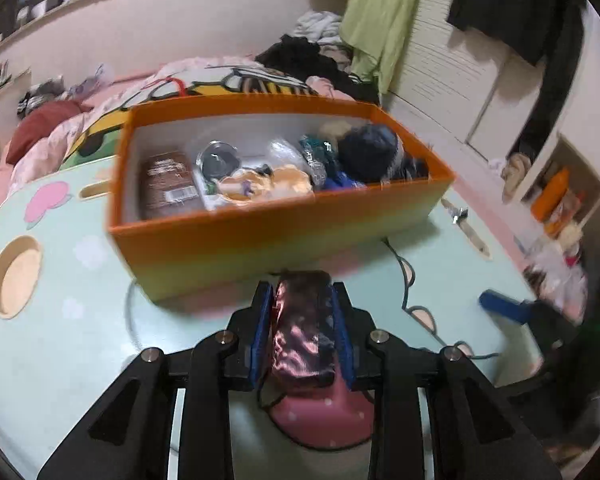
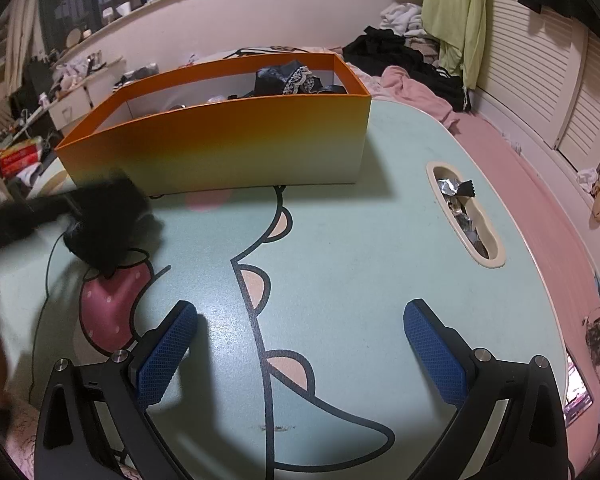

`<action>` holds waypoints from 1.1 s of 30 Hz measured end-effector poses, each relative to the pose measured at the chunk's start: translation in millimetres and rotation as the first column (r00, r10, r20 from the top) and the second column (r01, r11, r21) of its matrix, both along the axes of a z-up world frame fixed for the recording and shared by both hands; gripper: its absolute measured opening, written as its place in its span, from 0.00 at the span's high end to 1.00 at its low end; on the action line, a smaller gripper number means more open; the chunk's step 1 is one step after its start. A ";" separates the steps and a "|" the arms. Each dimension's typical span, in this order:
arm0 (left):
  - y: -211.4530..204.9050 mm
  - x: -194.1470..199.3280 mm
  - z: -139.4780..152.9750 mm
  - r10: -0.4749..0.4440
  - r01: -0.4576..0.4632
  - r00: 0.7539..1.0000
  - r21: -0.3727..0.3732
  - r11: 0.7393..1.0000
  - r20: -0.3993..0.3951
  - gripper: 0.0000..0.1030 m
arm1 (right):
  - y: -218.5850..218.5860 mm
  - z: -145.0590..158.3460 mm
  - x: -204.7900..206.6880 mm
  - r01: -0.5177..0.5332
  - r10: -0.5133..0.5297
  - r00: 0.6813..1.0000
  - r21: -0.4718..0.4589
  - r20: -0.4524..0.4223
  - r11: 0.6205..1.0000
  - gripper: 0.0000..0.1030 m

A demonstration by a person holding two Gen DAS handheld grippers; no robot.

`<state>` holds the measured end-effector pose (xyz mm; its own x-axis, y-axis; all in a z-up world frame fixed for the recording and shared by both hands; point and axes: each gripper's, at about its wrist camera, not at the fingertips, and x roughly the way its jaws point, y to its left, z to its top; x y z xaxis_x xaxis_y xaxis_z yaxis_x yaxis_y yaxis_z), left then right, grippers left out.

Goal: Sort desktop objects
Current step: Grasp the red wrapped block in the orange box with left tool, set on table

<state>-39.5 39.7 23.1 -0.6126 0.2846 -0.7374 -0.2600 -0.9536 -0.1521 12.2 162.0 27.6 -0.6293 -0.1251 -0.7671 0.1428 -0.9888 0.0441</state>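
Mid-transfer. My left gripper [image 1: 302, 334] is clamped tight on a shiny pink packet [image 1: 300, 332], pads pressing both its sides, held over the table [image 1: 80, 360] just in front of the orange box [image 1: 260, 236]. The box already holds a brown packet [image 1: 168, 190], wrapped items and dark cloth. My right gripper [image 2: 302, 354] sits wide open with nothing in it, low over the table. Next, as I judge it: lift the packet over the near wall, find a free spot inside, then release.
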 end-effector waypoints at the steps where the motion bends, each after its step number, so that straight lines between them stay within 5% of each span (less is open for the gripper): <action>1: 4.4 0.4 -1.3 -0.004 0.004 1.000 -0.026 1.000 0.007 0.70 | 0.0 -0.1 0.5 0.000 0.000 1.000 0.001 -0.002 1.000 0.00; 5: 4.9 -2.8 -8.1 0.034 -0.029 0.998 -0.108 0.994 0.052 0.51 | -0.1 0.4 0.9 -0.001 0.001 1.000 0.000 -0.003 1.000 0.00; 7: -7.9 1.0 -7.3 0.045 -0.042 0.998 -0.046 0.998 0.051 0.50 | 0.2 0.7 0.6 -0.001 0.001 1.000 0.001 -0.003 1.000 0.00; 9: -17.3 14.2 -1.9 0.038 -0.037 0.999 -0.014 0.999 0.035 0.34 | 0.2 0.5 0.8 0.000 0.000 1.000 -0.002 -0.002 1.000 0.00; 10: -17.2 23.5 1.6 0.034 -0.033 0.999 -0.033 0.999 0.020 0.22 | -0.2 1.0 0.6 0.000 0.000 1.000 -0.003 -0.002 1.000 0.00; 14: -5.2 60.3 -10.2 0.004 -0.012 1.000 -0.275 0.961 -0.030 0.16 | 0.2 1.7 -0.4 -0.002 0.002 1.000 -0.004 -0.004 1.000 0.00; 16: -8.9 60.9 -19.2 0.020 -0.040 0.997 -0.266 0.963 -0.078 0.02 | 1.0 1.9 -0.8 -0.001 0.001 1.000 -0.006 -0.005 1.000 0.00; 18: -22.4 46.4 -32.1 0.062 -0.064 0.998 -0.180 0.982 -0.019 0.00 | 1.7 2.5 0.1 0.005 -0.005 1.000 -0.012 -0.014 1.000 0.01; 22: -25.6 31.4 -48.1 0.097 -0.099 0.995 -0.187 0.977 -0.016 0.00 | 7.4 6.5 -1.2 -0.004 0.002 0.999 -0.047 -0.043 0.999 0.16; 29: -28.7 19.4 -70.9 0.096 -0.098 0.995 -0.184 0.978 -0.020 0.00 | 7.1 22.7 3.2 -0.081 0.068 0.992 -0.115 -0.111 0.990 0.64; 33: -28.8 17.3 -80.8 0.095 -0.098 0.995 -0.186 0.978 -0.021 0.00 | 7.2 54.2 -4.8 -0.134 0.102 0.975 -0.157 -0.198 0.978 0.68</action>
<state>-22.3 10.9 -57.7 -0.6397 0.0822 -0.7642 -0.1661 -0.9856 0.0330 7.4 169.3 81.8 -0.7328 -0.3241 -0.5982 0.2793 -0.9450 0.1699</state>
